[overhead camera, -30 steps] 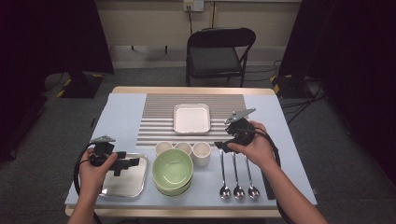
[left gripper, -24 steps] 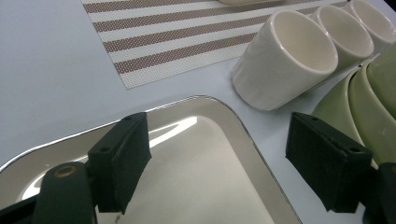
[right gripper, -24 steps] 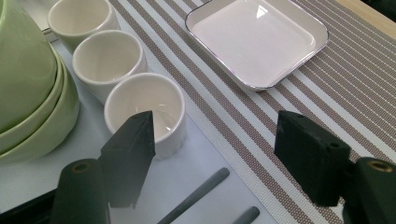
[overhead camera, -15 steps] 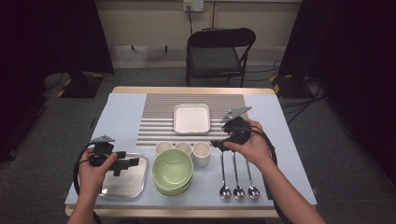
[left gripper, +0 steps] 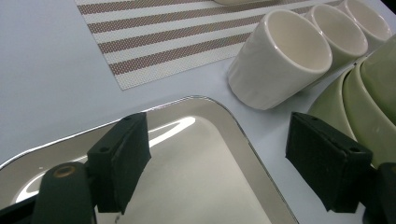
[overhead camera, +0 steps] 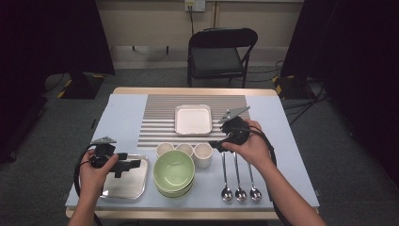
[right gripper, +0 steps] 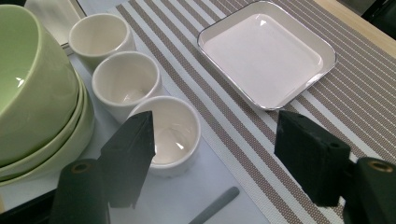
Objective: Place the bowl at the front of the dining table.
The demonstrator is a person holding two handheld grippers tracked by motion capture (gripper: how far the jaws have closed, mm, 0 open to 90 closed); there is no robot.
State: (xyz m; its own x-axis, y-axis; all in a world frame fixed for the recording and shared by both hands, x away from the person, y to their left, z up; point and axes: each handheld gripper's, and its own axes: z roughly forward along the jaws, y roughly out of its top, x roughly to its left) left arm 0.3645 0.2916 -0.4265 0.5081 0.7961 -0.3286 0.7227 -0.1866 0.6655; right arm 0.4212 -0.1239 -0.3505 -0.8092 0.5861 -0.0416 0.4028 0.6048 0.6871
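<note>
My left gripper (overhead camera: pixel 131 165) hovers open over a shiny steel tray (overhead camera: pixel 134 188) at the table's front left. In the left gripper view the jaws (left gripper: pixel 215 140) stand wide apart above the tray's corner (left gripper: pixel 219 112), with nothing between them. My right gripper (overhead camera: pixel 215 143) is open just right of the nearest of three cream cups (overhead camera: pixel 203 154). In the right gripper view that cup (right gripper: pixel 175 133) sits ahead of the spread jaws (right gripper: pixel 215 135), partly behind the left one, untouched. Stacked green bowls (overhead camera: pixel 174 172) stand between the two grippers.
A white square plate (overhead camera: pixel 193 119) lies on a striped placemat (overhead camera: pixel 155 122) beyond the cups. Three spoons (overhead camera: pixel 240 181) lie side by side under the right hand. The other two cups (overhead camera: pixel 184 149) stand in a row to the left. A folding chair (overhead camera: pixel 221 52) stands behind the table.
The right hand and its gripper have drifted slightly left and nearer, toward the cups. The left gripper has stayed over the tray.
</note>
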